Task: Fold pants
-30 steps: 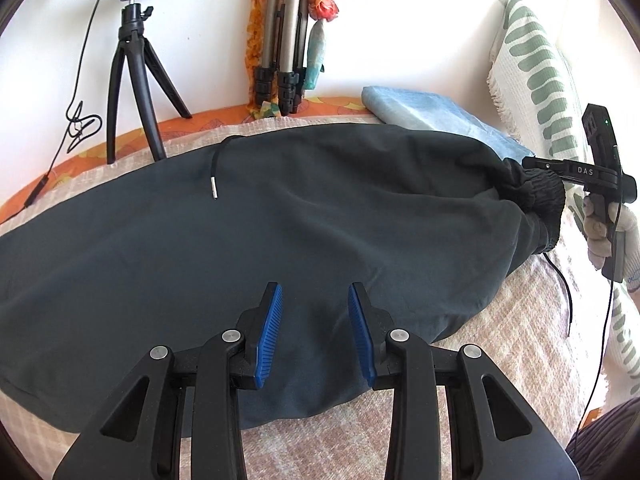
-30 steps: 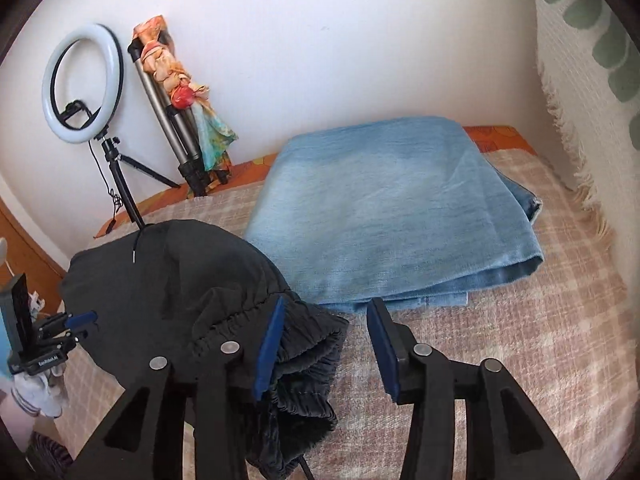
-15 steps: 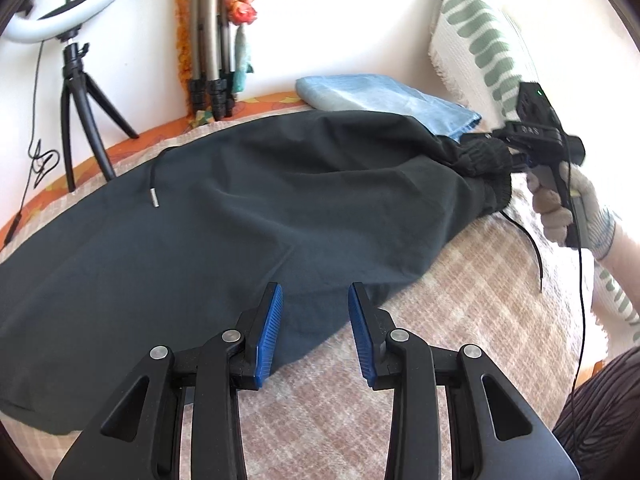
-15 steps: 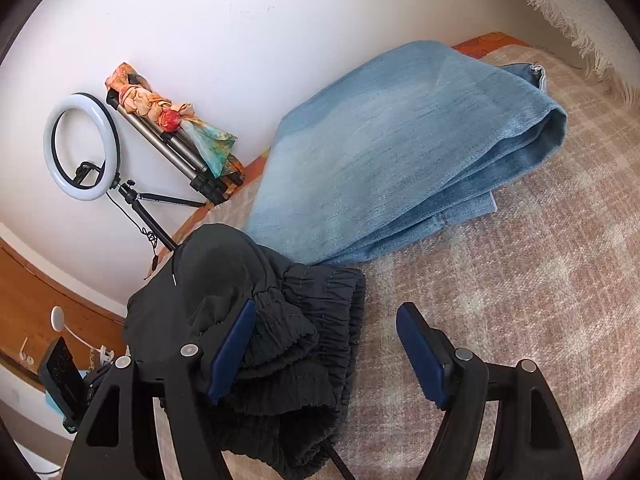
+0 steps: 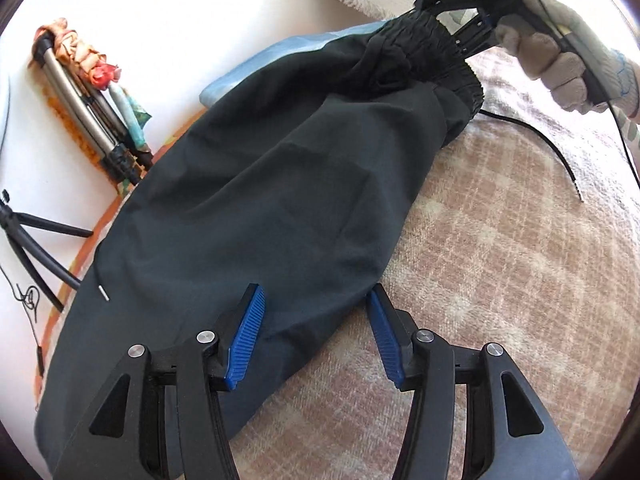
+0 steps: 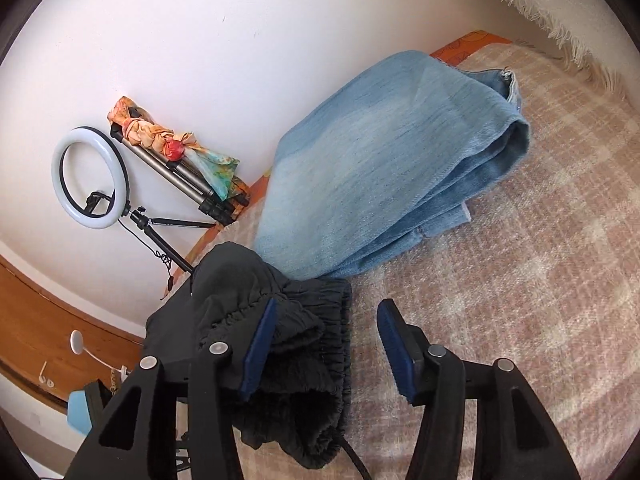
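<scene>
Pink-and-cream checked bedding (image 5: 500, 264) fills the lower right of the left wrist view, with a white wall at the upper left. Black pants (image 5: 256, 200) are spread diagonally across it, from the lower left of the frame up to the gathered elastic waistband (image 5: 432, 52) near the top right. The left gripper (image 5: 314, 334) is seen at the bottom centre; its jaws have just been opening and stand apart. The lower hem edge of the pants lies in the gap between them, and the left blue pad (image 5: 246, 336) is seen over the fabric, but no pressing by either pad can be made out. At the top right, a gloved hand (image 5: 560, 56) is seen holding the right gripper (image 5: 468, 20) at the waistband. A folded tripod (image 5: 92, 116) wrapped in a coloured scarf is leaned on the wall at the upper left.

In the right wrist view, the same checked bedding occupies the right half. The bunched waistband (image 6: 304, 344) lies at the lower centre, against and in front of the left blue pad (image 6: 260, 348), while the right pad is held clear of it over bare bedding. The jaws have just been closing slightly yet remain apart. Folded blue jeans (image 6: 392, 176) lie beyond, in the centre, touching the waistband's far edge. A ring light (image 6: 90, 178) stands at the left.
</scene>
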{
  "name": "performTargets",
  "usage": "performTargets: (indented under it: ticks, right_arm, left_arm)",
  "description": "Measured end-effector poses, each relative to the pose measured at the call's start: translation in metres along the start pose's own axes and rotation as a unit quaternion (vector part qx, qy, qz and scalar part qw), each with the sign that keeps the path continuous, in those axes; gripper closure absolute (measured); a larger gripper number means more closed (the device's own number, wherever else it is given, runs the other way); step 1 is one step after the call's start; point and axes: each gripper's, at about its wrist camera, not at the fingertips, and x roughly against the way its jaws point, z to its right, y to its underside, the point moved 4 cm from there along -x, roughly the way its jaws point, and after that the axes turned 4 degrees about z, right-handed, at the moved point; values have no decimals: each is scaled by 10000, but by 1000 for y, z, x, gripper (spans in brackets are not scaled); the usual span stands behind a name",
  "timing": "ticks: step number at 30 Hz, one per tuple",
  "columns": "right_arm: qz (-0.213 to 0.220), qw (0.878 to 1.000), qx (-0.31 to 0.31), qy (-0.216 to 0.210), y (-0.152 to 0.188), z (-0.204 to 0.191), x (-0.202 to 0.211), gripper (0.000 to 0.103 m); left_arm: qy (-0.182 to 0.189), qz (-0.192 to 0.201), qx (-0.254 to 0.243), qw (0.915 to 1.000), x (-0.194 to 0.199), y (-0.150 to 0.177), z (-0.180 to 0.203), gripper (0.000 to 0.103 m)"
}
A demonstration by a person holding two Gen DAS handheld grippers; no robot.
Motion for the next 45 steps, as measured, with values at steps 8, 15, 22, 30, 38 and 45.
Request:
performTargets:
  ticks: [8,15,22,30,38,45]
  right_arm:
    - [-22,9978,608,-261,35,-16,37,17]
    - [-425,9955,849,12,46,-22,-2,14]
    - [-726,9936,862,112,54,-31,-38,50]
    - [-1020,9758,1798,713,24,-68,8,89]
    - [-1348,9375,2878,1420,36,-89,31,58]
    - [-836,9831,1511,600,20,-48,47,49]
  left_arm:
    - [330,40,507,9982,-6,-5,-15,99]
    - [426,167,786,9959,6,-7,-29,100]
    - [359,305,916,9947,22,-13,-44,100]
    - [586,476,740,9944,58,-17,-33,100]
    - [1051,-58,491,9932,43,9,8,98]
    - [1197,0,942,9883,64,19,-9,84]
